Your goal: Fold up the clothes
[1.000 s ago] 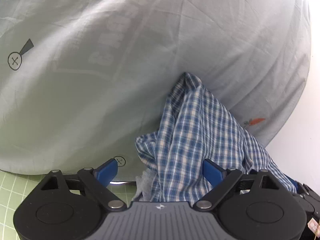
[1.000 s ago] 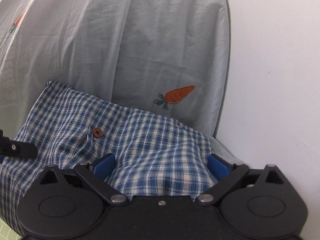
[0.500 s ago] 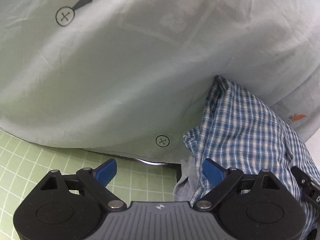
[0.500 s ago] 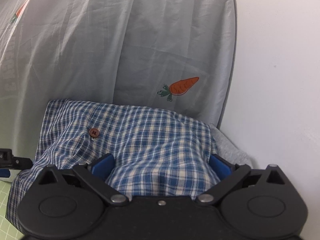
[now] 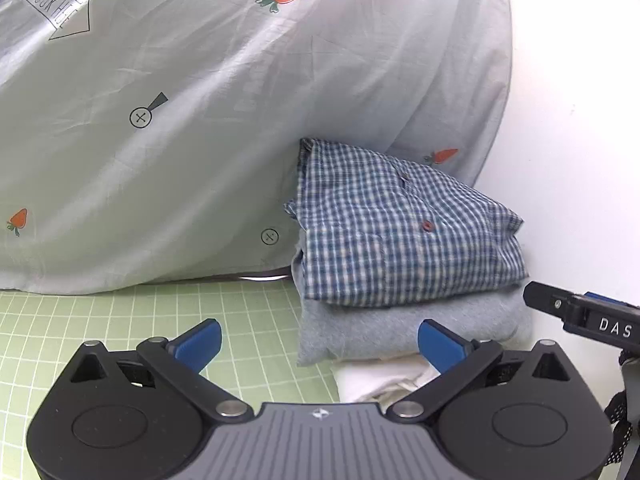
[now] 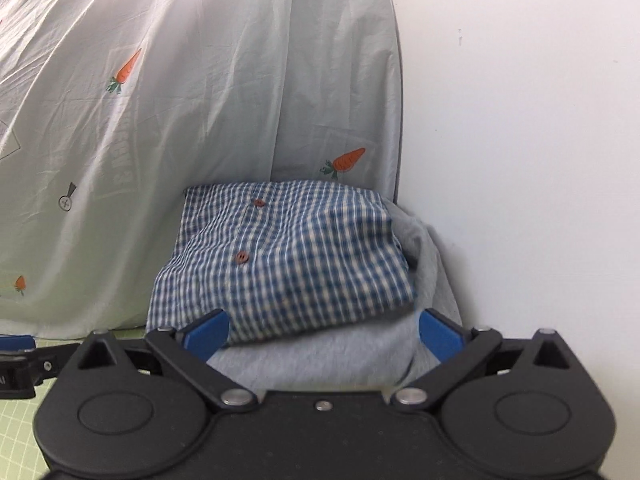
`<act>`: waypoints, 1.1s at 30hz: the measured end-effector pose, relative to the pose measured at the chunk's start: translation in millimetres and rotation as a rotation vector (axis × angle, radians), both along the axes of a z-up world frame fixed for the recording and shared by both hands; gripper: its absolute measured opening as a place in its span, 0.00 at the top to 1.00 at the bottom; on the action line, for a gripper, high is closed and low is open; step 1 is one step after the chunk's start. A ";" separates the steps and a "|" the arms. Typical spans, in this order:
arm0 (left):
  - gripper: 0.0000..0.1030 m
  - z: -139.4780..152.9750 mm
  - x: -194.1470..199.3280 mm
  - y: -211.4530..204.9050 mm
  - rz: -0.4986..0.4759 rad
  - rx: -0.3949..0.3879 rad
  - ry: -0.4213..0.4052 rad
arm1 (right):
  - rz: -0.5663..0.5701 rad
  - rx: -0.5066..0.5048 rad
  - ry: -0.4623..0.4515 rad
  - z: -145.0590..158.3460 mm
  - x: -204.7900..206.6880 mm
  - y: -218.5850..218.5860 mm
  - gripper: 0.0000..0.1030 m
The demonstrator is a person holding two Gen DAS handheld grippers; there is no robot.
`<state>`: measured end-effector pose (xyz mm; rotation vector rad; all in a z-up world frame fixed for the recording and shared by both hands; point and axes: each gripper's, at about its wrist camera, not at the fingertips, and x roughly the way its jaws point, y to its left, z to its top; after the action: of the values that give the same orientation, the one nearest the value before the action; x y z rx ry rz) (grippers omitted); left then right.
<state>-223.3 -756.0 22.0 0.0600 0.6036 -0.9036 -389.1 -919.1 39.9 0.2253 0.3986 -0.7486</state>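
A folded blue-and-white checked shirt (image 5: 400, 236) (image 6: 288, 256) lies on top of a folded grey garment (image 5: 400, 332) (image 6: 320, 356), with a white garment (image 5: 380, 376) underneath. My left gripper (image 5: 318, 332) sits back from the pile's near left corner. Its jaws are opening and no cloth is pressed between its blue pads (image 5: 198, 340). My right gripper (image 6: 324, 322) stands open just in front of the pile, with the grey garment's edge showing between its fingers. One of its fingers shows in the left wrist view (image 5: 580, 316).
A pale sheet printed with carrots (image 5: 200, 120) (image 6: 160, 100) hangs right behind the pile. A green grid mat (image 5: 120, 320) covers the table at the left. A white wall (image 6: 520, 160) closes off the right side.
Both grippers have pulled back from the checked shirt, which earlier lay bunched between their jaws. It now rests folded on the pile, and the left view has swung onto the green mat.
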 end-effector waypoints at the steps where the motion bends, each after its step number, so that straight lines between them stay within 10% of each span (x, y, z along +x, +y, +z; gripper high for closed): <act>1: 0.00 0.6 -7.9 5.6 -0.011 -0.001 0.008 | -0.008 0.013 0.006 -2.2 -11.3 8.7 0.00; 33: 0.00 -19.4 -79.9 64.4 -0.215 0.121 0.010 | -0.132 0.173 0.099 -41.8 -90.3 102.3 0.00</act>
<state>-303.2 -691.6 2.5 0.2328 0.6696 -1.0745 -479.4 -816.8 -1.9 0.3812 0.5478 -0.8577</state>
